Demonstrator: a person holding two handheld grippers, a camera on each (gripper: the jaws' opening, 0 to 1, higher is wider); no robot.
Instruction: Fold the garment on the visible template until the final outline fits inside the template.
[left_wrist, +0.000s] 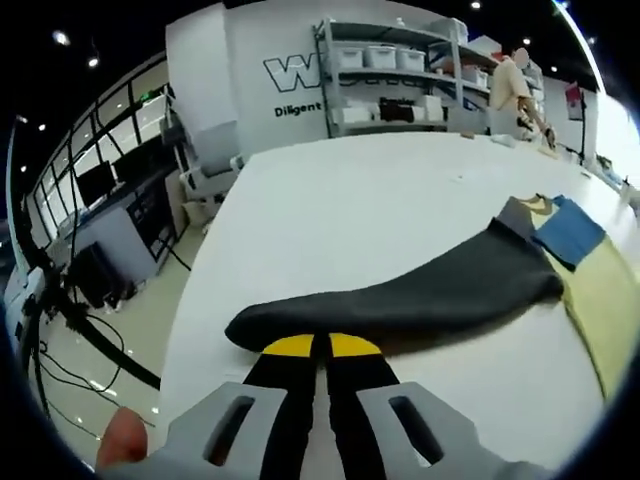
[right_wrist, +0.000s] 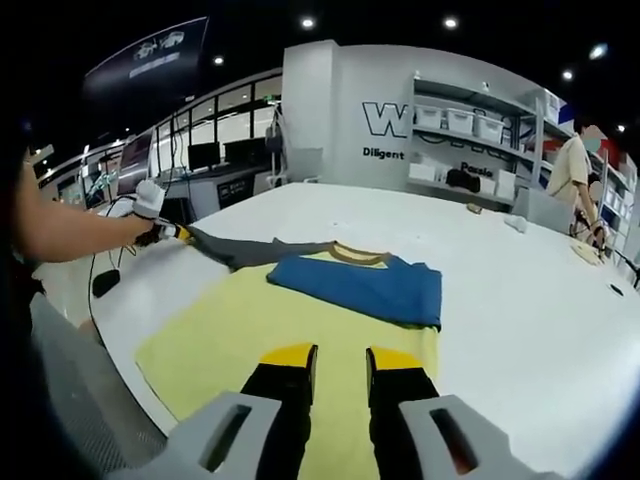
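Note:
A blue garment (right_wrist: 370, 285) with a mustard collar (right_wrist: 360, 255) lies partly folded on the yellow template (right_wrist: 230, 330) on the white table (right_wrist: 500, 300). Its dark grey sleeve (left_wrist: 420, 295) is stretched out sideways, off the template. My left gripper (left_wrist: 322, 346) is shut on that sleeve's end, and the blue body (left_wrist: 570, 232) and the template (left_wrist: 610, 295) lie at the far right. In the right gripper view the left gripper (right_wrist: 168, 232), held by a person's arm, pulls the sleeve (right_wrist: 250, 250) taut. My right gripper (right_wrist: 342, 358) hovers open over the template's near edge, holding nothing.
The table's left edge (left_wrist: 200, 300) drops to a floor with cables and desks with monitors (left_wrist: 110, 190). Shelving with white bins (right_wrist: 465, 125) stands behind the table. A person (right_wrist: 575, 170) stands at the back right. Small items (right_wrist: 515, 222) lie on the far tabletop.

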